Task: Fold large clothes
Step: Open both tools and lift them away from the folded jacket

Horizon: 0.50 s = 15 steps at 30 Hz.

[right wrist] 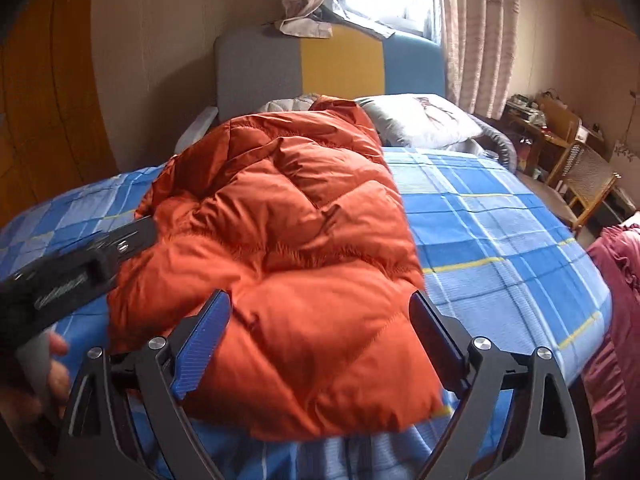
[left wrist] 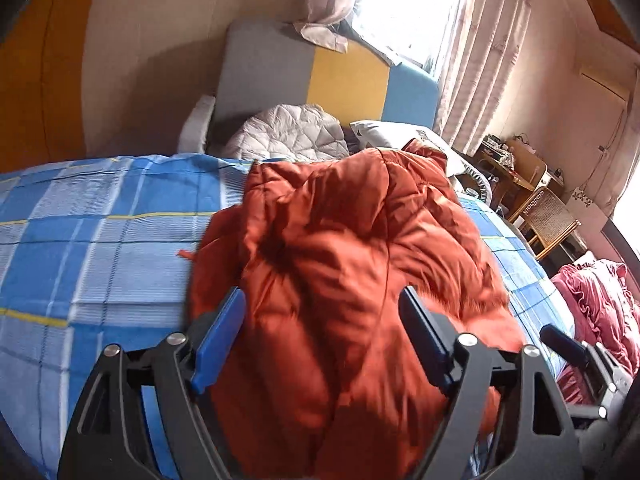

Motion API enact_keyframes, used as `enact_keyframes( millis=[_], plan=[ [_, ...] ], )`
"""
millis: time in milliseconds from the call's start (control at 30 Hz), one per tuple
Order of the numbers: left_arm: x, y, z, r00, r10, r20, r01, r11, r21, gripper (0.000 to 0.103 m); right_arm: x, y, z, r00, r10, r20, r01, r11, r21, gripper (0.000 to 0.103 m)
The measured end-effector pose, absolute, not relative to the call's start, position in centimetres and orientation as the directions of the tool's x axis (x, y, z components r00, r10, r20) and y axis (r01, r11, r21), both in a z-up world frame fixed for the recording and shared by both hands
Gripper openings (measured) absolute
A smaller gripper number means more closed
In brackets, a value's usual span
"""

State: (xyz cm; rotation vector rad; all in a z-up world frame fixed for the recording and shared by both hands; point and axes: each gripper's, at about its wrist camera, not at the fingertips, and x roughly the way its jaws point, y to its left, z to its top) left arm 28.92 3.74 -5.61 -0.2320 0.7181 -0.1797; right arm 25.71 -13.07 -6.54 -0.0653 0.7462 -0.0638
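The orange puffer jacket (right wrist: pixel 280 248) lies bunched on the bed (right wrist: pixel 500 232), just ahead of both tools. The left hand-held gripper (left wrist: pixel 322 336) and right hand-held gripper (right wrist: pixel 320 336) both gape released, nothing pinched, probably having set down a fold.

Both wrist views look down closely, sharing the orange jacket (left wrist: pixel 352 264).
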Motion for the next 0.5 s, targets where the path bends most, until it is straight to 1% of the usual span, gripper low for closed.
enact_keyframes(
  millis=[67,333,500],
  plan=[
    [27.3,4.0,-5.3,0.749,-0.232,-0.621,0.079,0.961,-0.264,0.086,24.8,-13.2,-6.3,0.732,-0.087,-0.676,0.047,0.996,-0.077,0.093],
    [22.2,4.8,-4.7,0.767,-0.203,-0.609,0.046,0.964,-0.263,0.1,21.5,-13.3,-5.2,0.754,-0.104,-0.648,0.058,0.994,-0.093,0.093],
    [19.8,4.7,-4.6,0.78,-0.172,-0.601,0.05,0.975,-0.215,0.101,19.9,-13.5,-4.2,0.778,-0.117,-0.617,0.072,0.993,-0.097,0.1]
  ],
)
